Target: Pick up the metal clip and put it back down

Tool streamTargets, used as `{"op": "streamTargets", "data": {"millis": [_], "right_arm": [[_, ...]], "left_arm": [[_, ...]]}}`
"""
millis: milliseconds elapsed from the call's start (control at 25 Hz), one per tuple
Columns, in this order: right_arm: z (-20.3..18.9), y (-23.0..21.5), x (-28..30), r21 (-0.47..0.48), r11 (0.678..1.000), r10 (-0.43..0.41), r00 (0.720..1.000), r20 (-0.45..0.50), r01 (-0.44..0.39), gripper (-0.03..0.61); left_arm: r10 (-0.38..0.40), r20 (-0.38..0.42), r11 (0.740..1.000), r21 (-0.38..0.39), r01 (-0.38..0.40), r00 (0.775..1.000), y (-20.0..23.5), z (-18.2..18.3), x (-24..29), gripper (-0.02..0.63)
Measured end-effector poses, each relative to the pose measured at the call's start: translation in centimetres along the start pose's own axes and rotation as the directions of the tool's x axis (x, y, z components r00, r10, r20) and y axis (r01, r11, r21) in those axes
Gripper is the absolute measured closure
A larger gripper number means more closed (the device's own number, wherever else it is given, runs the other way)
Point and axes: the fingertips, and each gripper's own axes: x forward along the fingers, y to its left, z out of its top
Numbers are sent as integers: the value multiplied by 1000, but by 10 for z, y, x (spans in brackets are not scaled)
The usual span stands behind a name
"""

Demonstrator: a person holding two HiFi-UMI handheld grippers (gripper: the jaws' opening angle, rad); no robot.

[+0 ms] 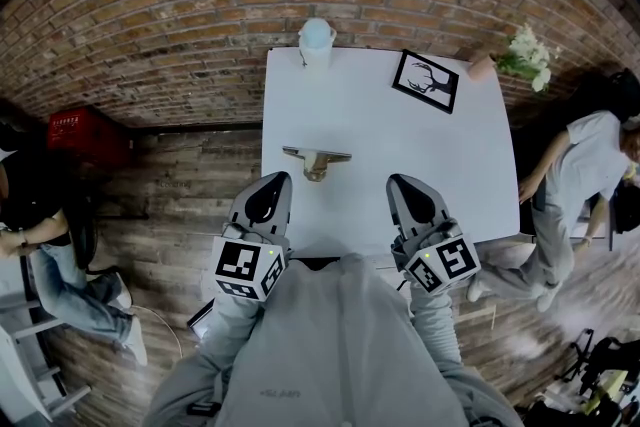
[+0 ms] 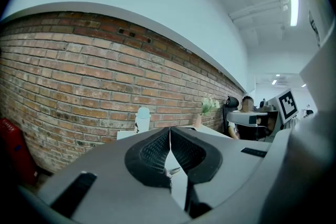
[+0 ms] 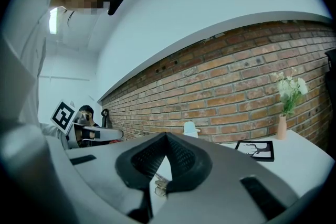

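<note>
Clip [image 1: 316, 159] rests on the table [image 1: 400, 145] at our twelve o'clock. We hold left gripper [image 1: 274, 183] and right gripper [image 1: 404, 185] with jaws together, empty; that fits before lifting or after putting back

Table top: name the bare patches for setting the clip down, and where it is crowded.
Bare: the middle and right of the table, between the metal clip, the framed picture and the right gripper; also the strip from clip to white cup. Crowded: the far edge with cup, picture and flower vase.
</note>
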Motion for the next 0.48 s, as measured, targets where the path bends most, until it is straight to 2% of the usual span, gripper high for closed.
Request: {"op": "streamTargets", "data": {"millis": [480], "right_arm": [[0,2,3,-3,1000,-3,1000,-7,3,557]], "left_arm": [[1,-4,1000,-5,-1,1000,4,-1,0,586]]}}
